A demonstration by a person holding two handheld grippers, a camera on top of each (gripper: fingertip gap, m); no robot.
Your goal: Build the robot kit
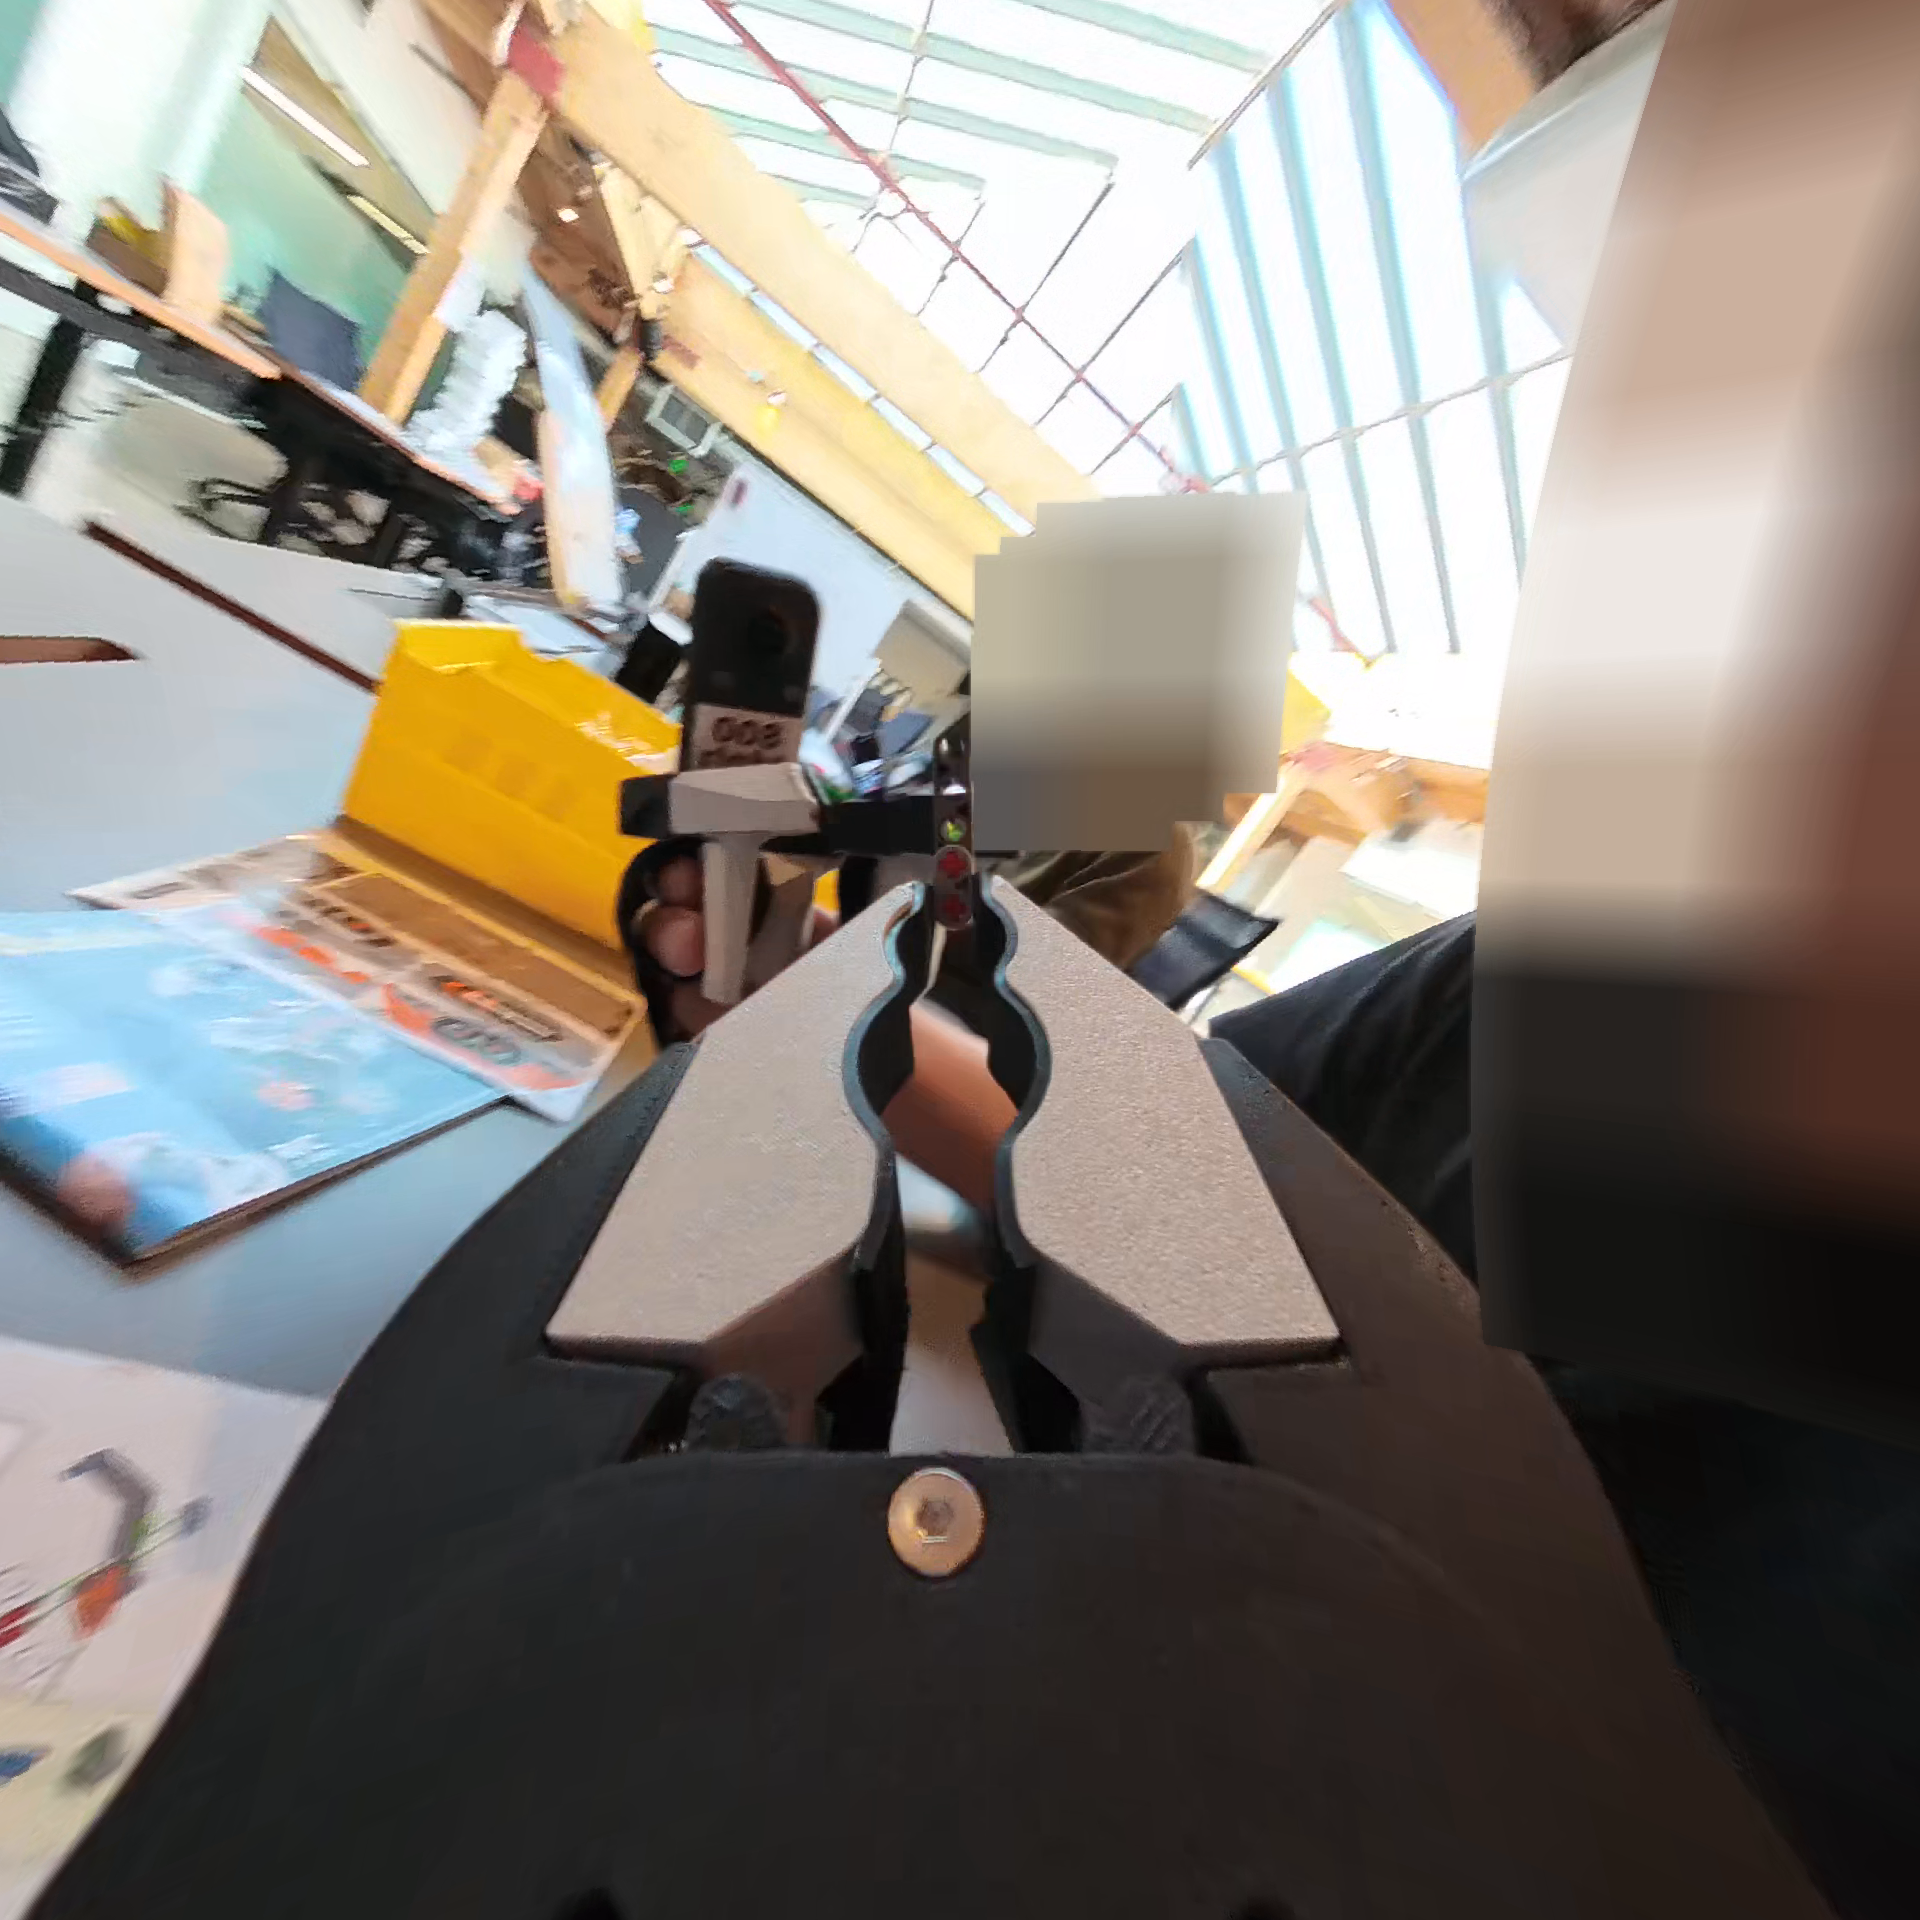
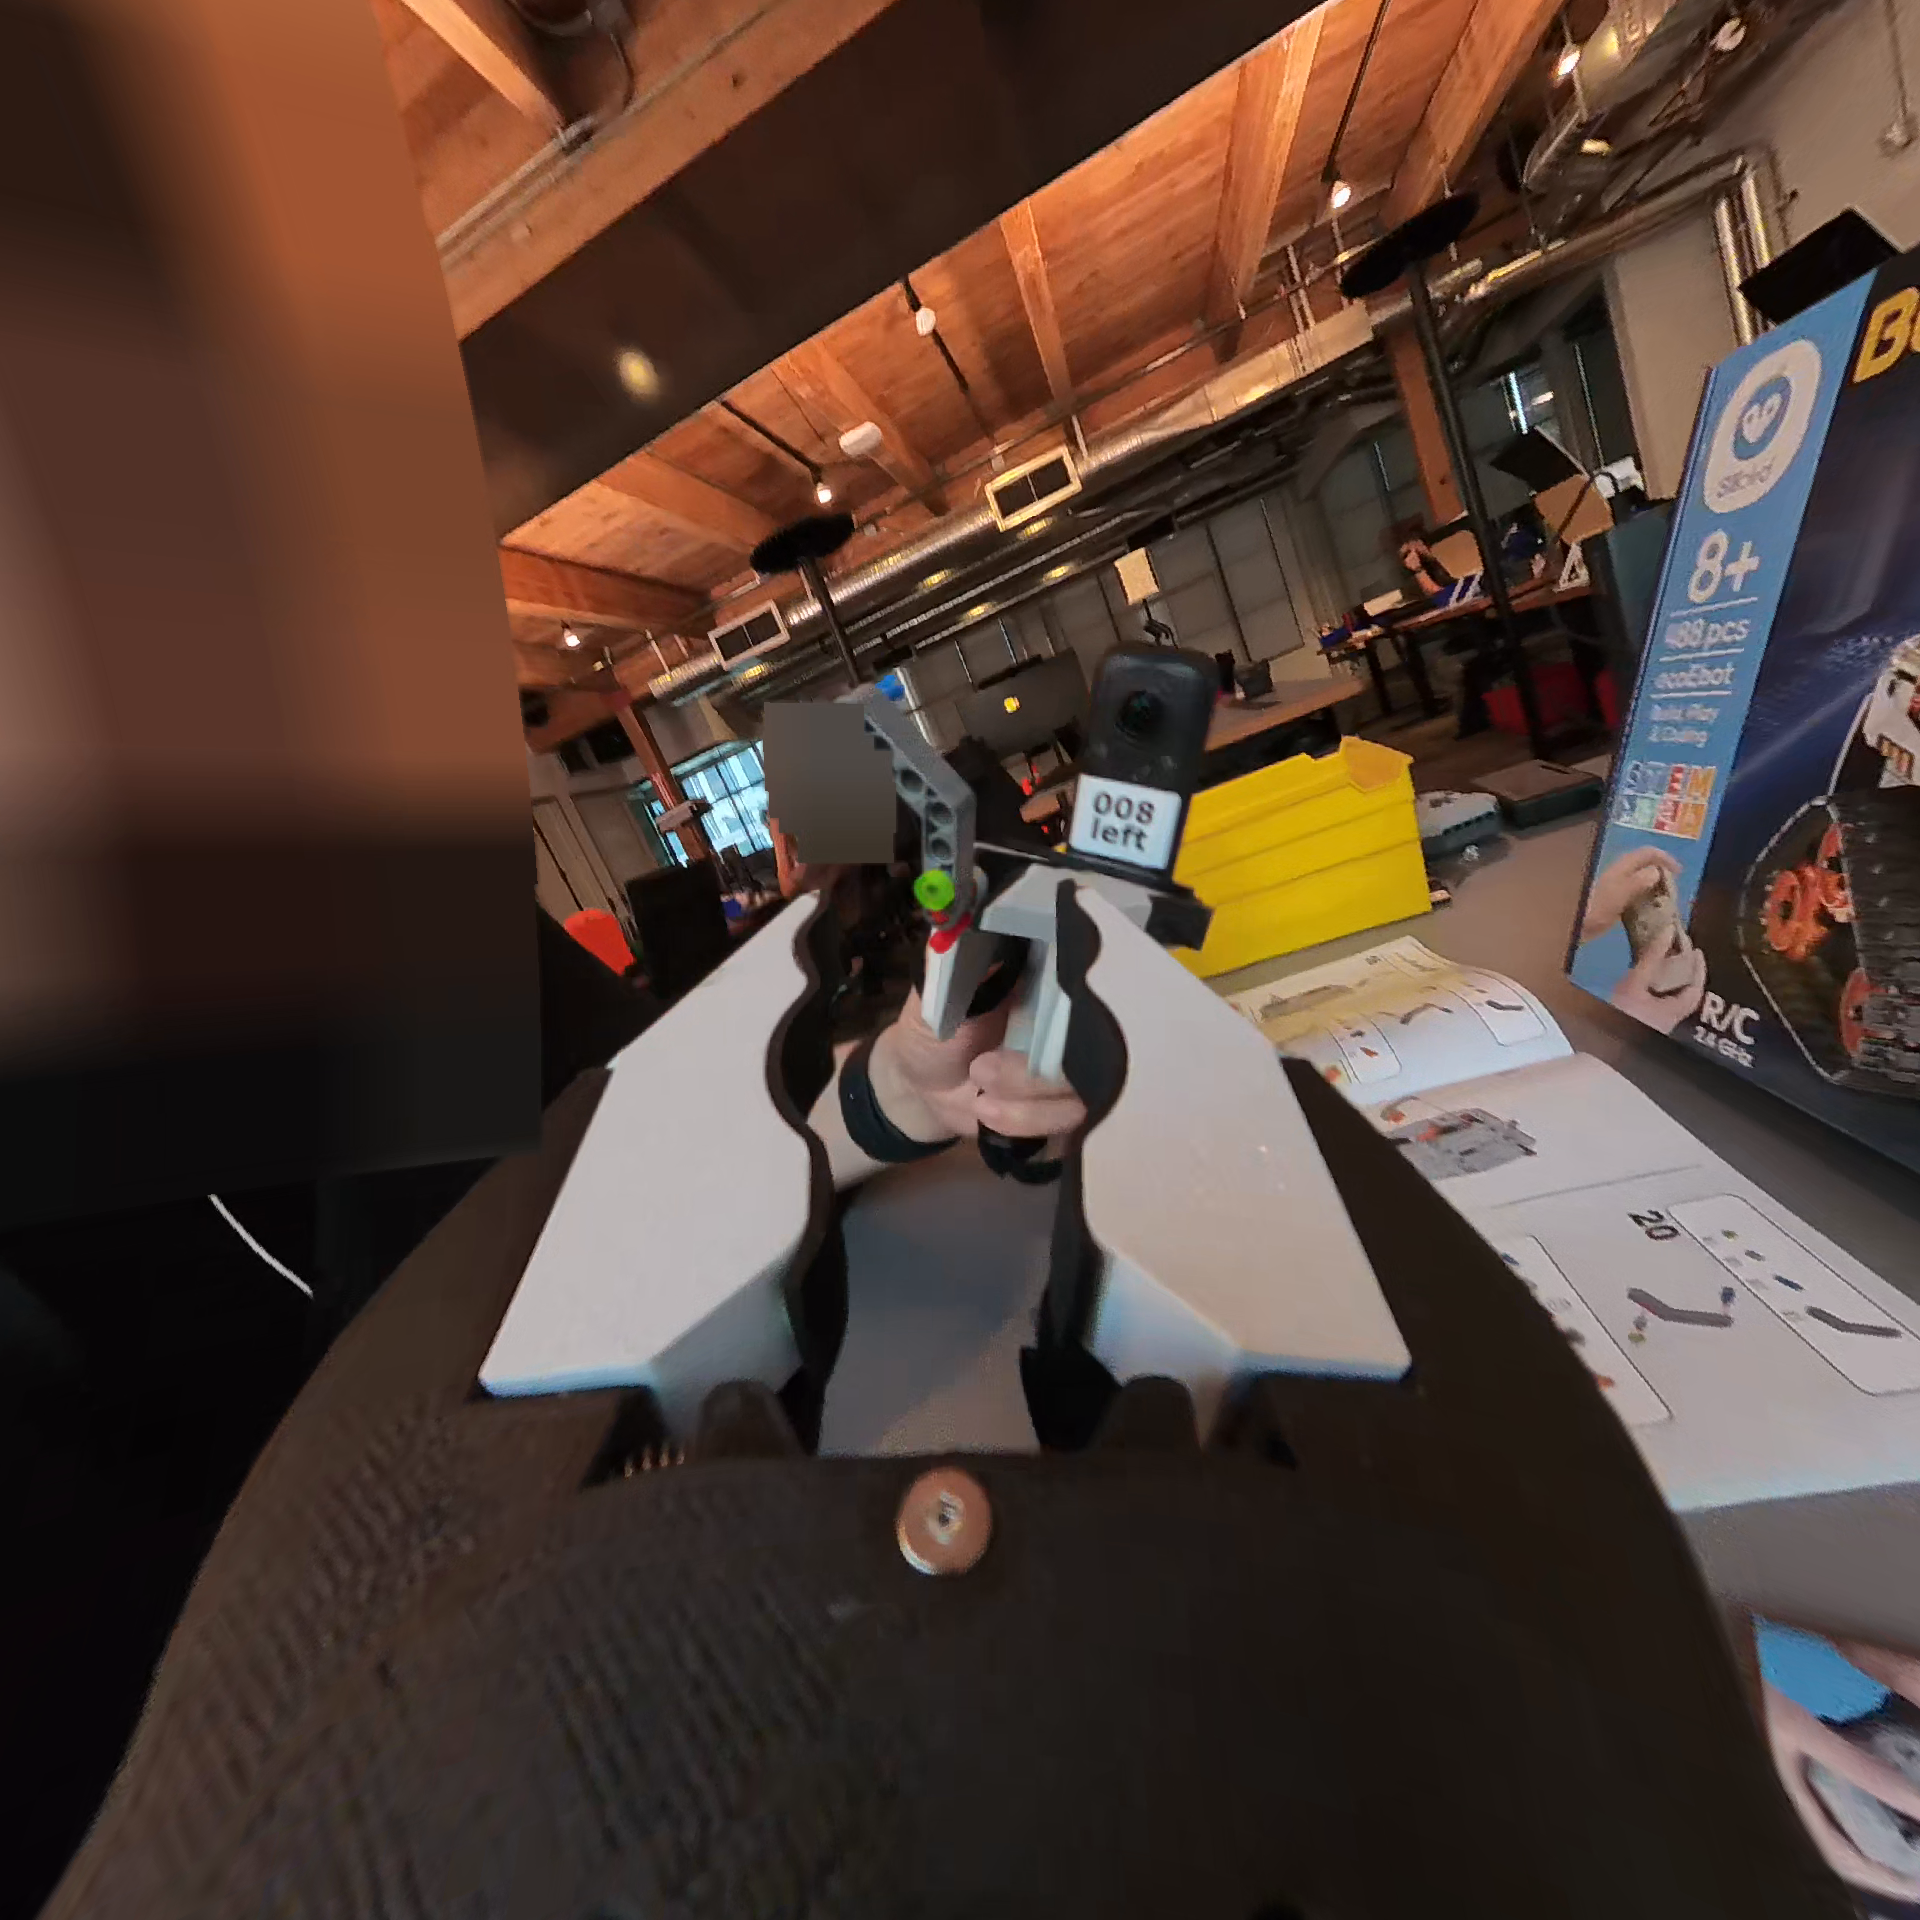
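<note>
The left gripper (image 1: 951, 894) is clamped on a grey angled beam (image 2: 940, 821) bearing a green pin (image 2: 933, 888), while the right gripper (image 2: 945, 914) faces it, jaws apart and empty

Toy box (image 2: 1766, 790) cut off at right edge; booklet (image 1: 208, 1070) motion-blurred; beam piece (image 1: 953, 831) half hidden behind left gripper (image 1: 951, 904) fingers.

An instruction booklet (image 2: 1444, 1049) lies before a bin (image 2: 1309, 842), beside a box (image 2: 1756, 748).
</note>
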